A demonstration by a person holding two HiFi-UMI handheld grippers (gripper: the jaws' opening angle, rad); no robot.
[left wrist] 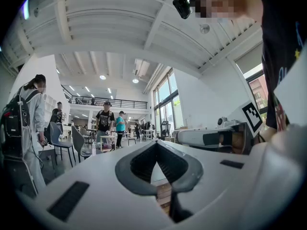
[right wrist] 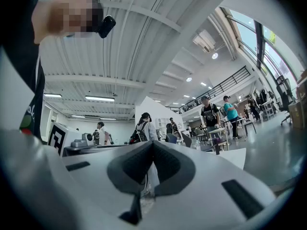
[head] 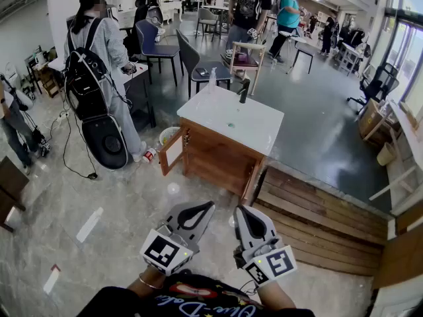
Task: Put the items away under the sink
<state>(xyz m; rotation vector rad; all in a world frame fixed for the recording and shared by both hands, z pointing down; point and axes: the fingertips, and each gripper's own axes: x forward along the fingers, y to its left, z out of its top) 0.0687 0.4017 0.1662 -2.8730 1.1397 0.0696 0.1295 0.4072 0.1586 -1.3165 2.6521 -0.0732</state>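
Head view: at ten o'clock a person (head: 109, 48) stands by a table. At twelve is the sink cabinet (head: 221, 156), its door (head: 173, 149) swung open on the left side, with a bottle (head: 212, 78) and a faucet (head: 244, 90) at the far edge of its white top. At six, my left gripper (head: 209, 206) has its jaws pressed together on nothing. Just beside it, my right gripper (head: 242, 211) is likewise closed and empty. Both are well apart from the cabinet.

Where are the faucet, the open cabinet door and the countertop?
faucet (head: 244, 89), head view, on its dark body.
cabinet door (head: 173, 152), head view, on its pale inner panel.
countertop (head: 261, 127), head view, on a bare white part.
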